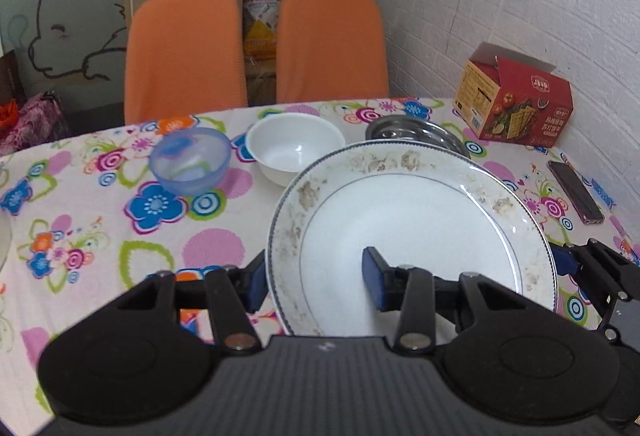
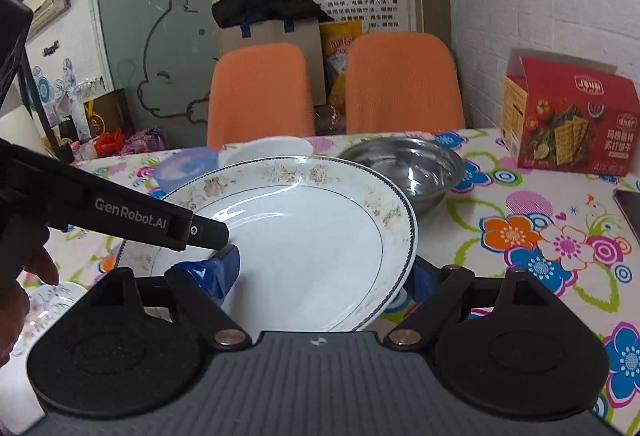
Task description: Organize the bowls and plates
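My left gripper (image 1: 316,282) and right gripper (image 2: 320,278) each pinch one edge of the big plate (image 1: 412,220).

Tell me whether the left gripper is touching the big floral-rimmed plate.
Touching. In the left wrist view the left gripper has one blue pad on the floral-rimmed plate and the other under its rim, clamping it.

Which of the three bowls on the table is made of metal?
The steel bowl, the one nearest the red box. The blue bowl is translucent plastic, and the white bowl looks ceramic.
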Available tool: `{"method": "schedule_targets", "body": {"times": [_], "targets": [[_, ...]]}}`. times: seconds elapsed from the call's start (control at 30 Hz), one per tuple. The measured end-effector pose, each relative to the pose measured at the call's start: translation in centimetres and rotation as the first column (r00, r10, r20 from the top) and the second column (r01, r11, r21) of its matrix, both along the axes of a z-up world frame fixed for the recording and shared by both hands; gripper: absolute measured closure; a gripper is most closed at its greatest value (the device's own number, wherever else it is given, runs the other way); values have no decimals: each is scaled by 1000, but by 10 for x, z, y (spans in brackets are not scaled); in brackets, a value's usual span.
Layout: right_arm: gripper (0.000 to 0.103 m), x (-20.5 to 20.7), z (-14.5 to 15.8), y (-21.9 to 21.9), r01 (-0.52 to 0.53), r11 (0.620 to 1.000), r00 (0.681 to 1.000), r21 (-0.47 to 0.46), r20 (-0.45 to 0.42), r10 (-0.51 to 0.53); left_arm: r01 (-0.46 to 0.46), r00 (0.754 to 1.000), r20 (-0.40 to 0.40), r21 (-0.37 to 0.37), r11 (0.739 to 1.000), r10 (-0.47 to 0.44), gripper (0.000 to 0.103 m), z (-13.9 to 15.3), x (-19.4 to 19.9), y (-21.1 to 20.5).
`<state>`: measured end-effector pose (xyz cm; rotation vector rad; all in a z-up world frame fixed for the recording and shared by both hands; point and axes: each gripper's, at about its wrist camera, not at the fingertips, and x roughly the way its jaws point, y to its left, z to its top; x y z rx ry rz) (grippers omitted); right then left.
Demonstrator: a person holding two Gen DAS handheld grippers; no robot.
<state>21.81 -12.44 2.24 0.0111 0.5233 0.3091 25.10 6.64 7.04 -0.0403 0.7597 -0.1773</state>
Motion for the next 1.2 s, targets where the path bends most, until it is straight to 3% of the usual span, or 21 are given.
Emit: {"method": "schedule_targets", "body": {"times": [0.23,0.47,0.87,0.93,1.03,1.13,1.2], "targets": [[29,-45,24,55,-124,992,989,0,81,123,-124,992,21,50,991,123,61,3,-74,70],[29,-81,-7,113,-264,964,964,40,14,264,-234,972,-6,90,968,235,61,-39,-126,112],[29,-101,-42,137,-286,958,955,18,-83,287,-242,970,-19,47,969,244,62,-75,-136,123],[29,-99,-44,138,-292,956,952,19,-90,292,-245,969,-43,-1,969,245,62,-82,-136,132],[30,-102,-49,141,-303,953,948,16,-94,303,-242,970,-15,-43,969,242,61,-80,-140,137],[30,-100,-47,138,-284,958,954,37,-88,286,-246,968,26,-80,966,249,40,-71,-143,141],[29,-100,-44,140,-272,962,959,16,-77,273,-256,964,47,-87,963,261,39,-65,-144,142]]}}
